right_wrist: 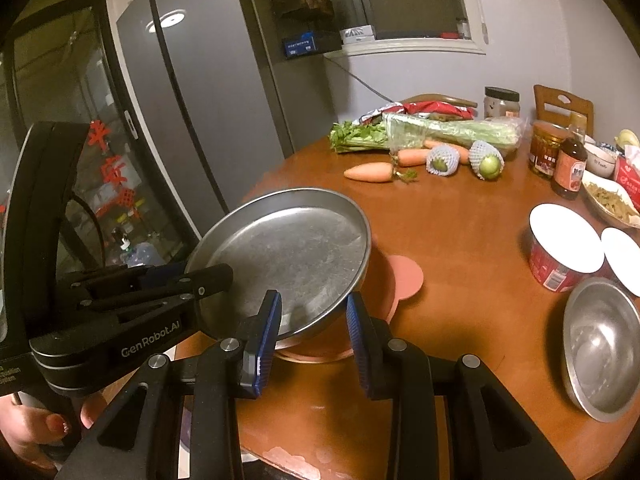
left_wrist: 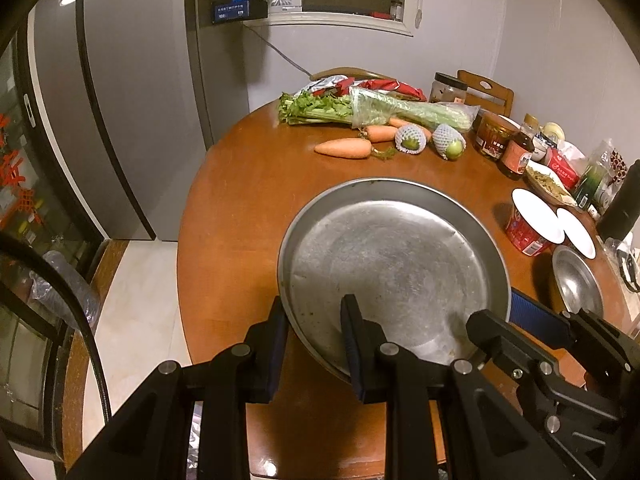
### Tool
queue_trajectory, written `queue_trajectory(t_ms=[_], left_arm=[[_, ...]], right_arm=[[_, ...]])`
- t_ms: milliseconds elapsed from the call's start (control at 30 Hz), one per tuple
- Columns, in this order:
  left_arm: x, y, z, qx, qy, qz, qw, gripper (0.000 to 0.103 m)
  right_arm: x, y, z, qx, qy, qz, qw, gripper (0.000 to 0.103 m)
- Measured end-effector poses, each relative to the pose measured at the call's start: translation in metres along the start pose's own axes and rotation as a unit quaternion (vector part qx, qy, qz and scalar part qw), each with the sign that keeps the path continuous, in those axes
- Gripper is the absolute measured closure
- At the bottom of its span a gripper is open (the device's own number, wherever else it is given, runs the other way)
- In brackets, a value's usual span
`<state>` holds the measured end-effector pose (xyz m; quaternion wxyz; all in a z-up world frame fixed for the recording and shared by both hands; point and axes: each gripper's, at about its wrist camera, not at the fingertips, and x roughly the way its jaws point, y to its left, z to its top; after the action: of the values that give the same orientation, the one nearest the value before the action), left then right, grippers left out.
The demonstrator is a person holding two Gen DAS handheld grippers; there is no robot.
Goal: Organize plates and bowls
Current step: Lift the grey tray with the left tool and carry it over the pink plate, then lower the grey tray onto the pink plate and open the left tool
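Left gripper (left_wrist: 316, 320) grips the metal plate's (left_wrist: 392, 248) rim; right gripper (right_wrist: 314, 312) open.

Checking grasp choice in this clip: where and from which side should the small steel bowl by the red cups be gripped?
Probably the small steel bowl's near rim, approached from the table edge: it sits upright with an open, thin lip, and the red cups crowd its far side.

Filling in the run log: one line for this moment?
left gripper: shut on metal pan rim | right gripper: open | pan tilted over pink plate
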<state>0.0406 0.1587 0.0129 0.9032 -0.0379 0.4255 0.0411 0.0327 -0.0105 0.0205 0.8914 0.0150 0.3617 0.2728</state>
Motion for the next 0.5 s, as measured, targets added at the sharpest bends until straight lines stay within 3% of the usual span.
queue_trajectory(t_ms=[500], left_arm=[[0.021, 0.001, -0.013, 0.004, 0.027, -0.004, 0.9996, 0.077]], right_arm=[[0.016, -0.008, -0.015, 0.005, 0.031, 0.007, 0.999, 0.067]])
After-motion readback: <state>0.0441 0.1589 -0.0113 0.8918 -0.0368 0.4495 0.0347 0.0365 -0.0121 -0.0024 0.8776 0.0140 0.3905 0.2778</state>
